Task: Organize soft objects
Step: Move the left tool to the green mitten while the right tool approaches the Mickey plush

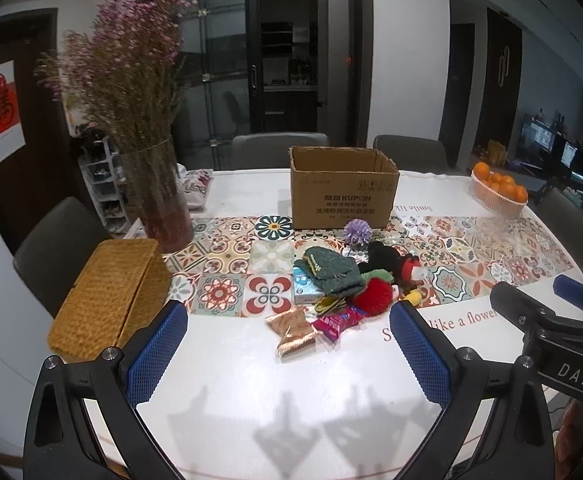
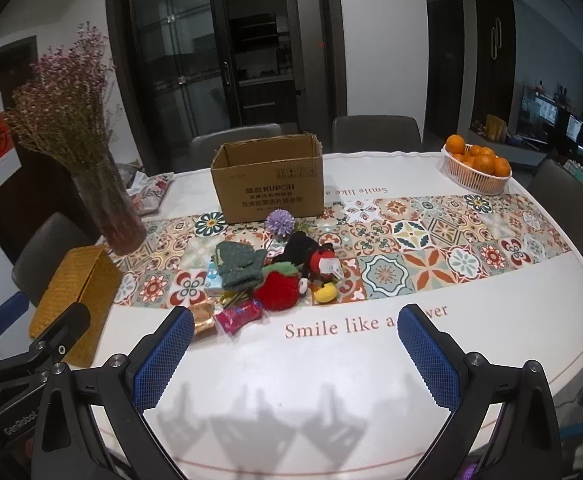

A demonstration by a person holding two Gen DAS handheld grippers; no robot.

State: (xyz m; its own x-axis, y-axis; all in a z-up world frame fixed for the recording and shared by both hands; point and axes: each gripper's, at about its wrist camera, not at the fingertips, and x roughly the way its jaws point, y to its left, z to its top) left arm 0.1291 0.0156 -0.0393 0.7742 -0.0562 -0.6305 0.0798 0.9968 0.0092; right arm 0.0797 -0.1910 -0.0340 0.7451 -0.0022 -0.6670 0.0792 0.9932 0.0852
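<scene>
You held the left gripper [image 1: 287, 344] and right gripper [image 2: 295, 344] wide apart, empty, above the tabletop [image 2: 491, 320]. One green knit glove [image 1: 327, 272], one red plush strawberry [image 1: 373, 295] and one black plush toy [image 1: 387, 260] lay heaped beside two snack packets, in front of one open cardboard box [image 1: 343, 196].

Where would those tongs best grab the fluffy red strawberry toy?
Probably across the round red body of the strawberry toy, coming from above on the near side. Its front faces bare cloth, while the green knit and black plush crowd behind. The right tongs are open.
</scene>
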